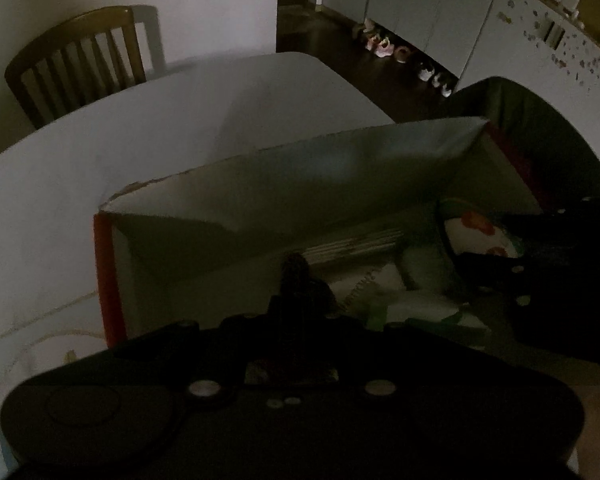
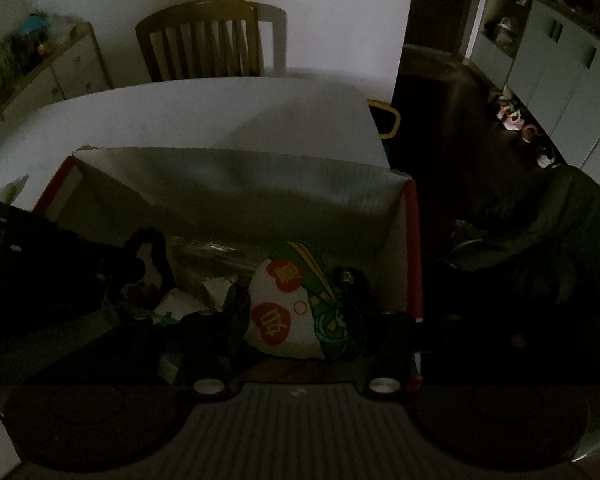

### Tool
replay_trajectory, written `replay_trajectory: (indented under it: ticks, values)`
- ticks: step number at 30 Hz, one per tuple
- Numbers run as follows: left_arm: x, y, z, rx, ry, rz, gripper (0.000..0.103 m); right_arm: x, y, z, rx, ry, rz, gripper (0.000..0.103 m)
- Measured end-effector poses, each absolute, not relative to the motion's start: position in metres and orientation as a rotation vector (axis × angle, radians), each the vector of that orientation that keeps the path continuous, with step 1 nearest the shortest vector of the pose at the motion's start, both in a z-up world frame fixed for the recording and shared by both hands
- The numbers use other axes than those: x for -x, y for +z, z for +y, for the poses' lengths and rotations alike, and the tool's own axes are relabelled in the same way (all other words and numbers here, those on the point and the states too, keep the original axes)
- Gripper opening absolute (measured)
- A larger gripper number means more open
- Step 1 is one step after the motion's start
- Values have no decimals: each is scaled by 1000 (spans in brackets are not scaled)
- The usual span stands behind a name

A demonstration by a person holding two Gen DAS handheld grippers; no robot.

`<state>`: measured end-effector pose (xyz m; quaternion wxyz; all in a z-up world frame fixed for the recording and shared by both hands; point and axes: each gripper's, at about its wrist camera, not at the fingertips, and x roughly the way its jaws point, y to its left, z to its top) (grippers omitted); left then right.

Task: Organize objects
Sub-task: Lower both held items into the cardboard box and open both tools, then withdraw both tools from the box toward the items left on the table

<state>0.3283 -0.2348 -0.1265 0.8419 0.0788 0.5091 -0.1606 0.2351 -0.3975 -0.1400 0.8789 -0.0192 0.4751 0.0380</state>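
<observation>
An open cardboard box [image 1: 300, 184] [image 2: 240, 192], red outside and white inside, stands on a white table [image 1: 160, 120]. My right gripper [image 2: 294, 304] is shut on a white snack bag [image 2: 284, 312] with red circles and green print, low inside the box at its right end. In the left wrist view that bag [image 1: 476, 236] shows at the right, with the right gripper [image 1: 496, 240] around it. My left gripper [image 1: 296, 276] reaches into the box's left part, its fingers together on a black looped item [image 2: 152, 248], dim in this light.
Several packets [image 1: 364, 288] lie on the box floor. A wooden chair [image 2: 204, 40] stands behind the table. A dark garment [image 2: 540, 240] hangs right of the box. Cabinets [image 1: 420, 8] and shoes [image 1: 384, 46] line the far wall. A yellow-rimmed thing [image 2: 388, 120] sits past the table corner.
</observation>
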Motion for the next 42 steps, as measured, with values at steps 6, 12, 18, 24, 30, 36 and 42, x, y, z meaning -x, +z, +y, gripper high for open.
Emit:
replay_trajectory:
  ticks: [6,12,18,24,30,36,42]
  values:
    - [-337,-136,-236,-186,-323,1114,6,-236,-140,-401,15,79,990,54]
    - [-340,-144,-237,-193,-299,1140,16,-233,-139,-404,-1,75,987,56]
    - [-340,-145,-239,-194,-290,1145,25,-229,-137,-406,-3,77,982,63]
    - [-335,-138,-242,-181,-300,1120,46,-226,-134,-409,-21,69,981,68]
    - [-322,-125,-243,-171,-325,1080,55,-219,-125,-413,-27,77,967,68]
    - [-309,-111,-240,-149,-338,1042,65,-208,-113,-413,-29,91,947,68]
    - [-294,-95,-237,-138,-352,1015,69,-196,-102,-410,-25,100,927,72]
